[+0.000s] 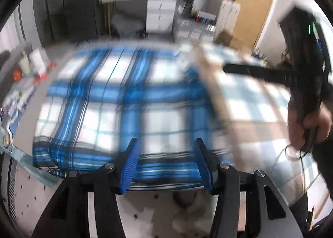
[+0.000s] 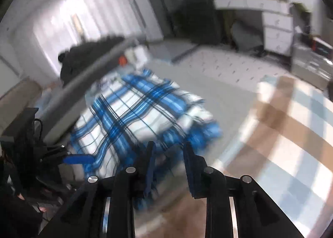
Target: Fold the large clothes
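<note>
the blue plaid cloth is soft woven stuff, white squares crossed by broad blue bands and thin dark lines, lying folded in a thick rectangular pad on the tabletop. in the left wrist view it fills the left and middle of the surface, and its near edge, where layered stripes stack up, sits at the near edge of the tabletop. the left tool hovers over that near edge, its two blue ribbed pads standing wide apart with nothing between them. right of the cloth lies a paler checked cover in beige, white and light blue squares, flat and smooth. at the far right a hand grips the dark handle of the other tool, whose long black body reaches out over the checked cover.

in the right wrist view the left tool shows at the left edge as a black frame with one blue pad at the cloth's near corner. a grey bar runs diagonally in front of the cloth's far side. the cloth looks puffy here, its right edge rumpled. the right tool sits just above the cloth's near edge, pads parted with nothing between them; heavy blur hides whether they touch the fabric. the checked cover spreads to the right.
</note>
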A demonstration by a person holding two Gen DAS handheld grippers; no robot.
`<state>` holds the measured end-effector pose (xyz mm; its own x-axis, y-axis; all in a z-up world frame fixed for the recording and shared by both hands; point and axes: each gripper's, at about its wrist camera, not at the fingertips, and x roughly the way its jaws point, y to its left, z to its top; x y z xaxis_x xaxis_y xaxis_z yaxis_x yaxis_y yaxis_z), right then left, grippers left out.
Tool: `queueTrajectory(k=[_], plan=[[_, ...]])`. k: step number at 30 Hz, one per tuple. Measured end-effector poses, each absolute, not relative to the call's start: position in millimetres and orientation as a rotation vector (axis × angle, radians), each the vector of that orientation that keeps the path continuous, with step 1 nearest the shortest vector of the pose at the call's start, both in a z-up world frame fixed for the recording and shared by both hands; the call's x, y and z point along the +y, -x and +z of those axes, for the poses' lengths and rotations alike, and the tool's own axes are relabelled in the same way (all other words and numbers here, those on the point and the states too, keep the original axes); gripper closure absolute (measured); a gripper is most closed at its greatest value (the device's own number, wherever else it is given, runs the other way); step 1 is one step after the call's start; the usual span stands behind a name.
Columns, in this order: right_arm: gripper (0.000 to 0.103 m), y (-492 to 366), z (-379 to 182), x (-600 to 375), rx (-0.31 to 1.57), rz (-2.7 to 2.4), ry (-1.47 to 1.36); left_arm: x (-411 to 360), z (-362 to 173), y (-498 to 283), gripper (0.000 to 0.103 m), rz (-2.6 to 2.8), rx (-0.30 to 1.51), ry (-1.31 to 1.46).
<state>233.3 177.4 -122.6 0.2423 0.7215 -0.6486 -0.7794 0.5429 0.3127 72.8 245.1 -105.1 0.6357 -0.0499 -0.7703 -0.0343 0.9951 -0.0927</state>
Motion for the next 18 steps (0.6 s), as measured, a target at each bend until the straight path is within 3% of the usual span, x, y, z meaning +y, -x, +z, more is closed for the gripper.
queueTrajectory(k=[1, 2, 3, 4, 10, 13, 18], plan=[[0.064, -227, -117, 151, 0.807, 1.003, 0.035, 233, -99, -69, 0.049, 0.014, 0.845, 0.073], [0.052, -221, -113, 127, 0.780, 0.976, -0.001, 217, -91, -69, 0.037, 0.031, 0.806, 0.039], [0.043, -212, -107, 96, 0.742, 0.937, -0.039, 201, -85, -67, 0.031, 0.036, 0.757, 0.010], [0.040, -207, -101, 78, 0.716, 0.907, -0.058, 190, -81, -66, 0.027, 0.042, 0.716, -0.011], [0.000, -148, -74, -57, 0.481, 0.633, -0.076, 137, -62, -75, 0.018, -0.007, 0.604, -0.021], [0.000, -130, -75, -118, 0.425, 0.486, -0.109, 110, -67, -79, 0.001, -0.002, 0.569, -0.043], [0.000, -129, -92, -193, 0.439, 0.323, -0.116, 75, -78, -99, 0.001, 0.008, 0.593, -0.067]])
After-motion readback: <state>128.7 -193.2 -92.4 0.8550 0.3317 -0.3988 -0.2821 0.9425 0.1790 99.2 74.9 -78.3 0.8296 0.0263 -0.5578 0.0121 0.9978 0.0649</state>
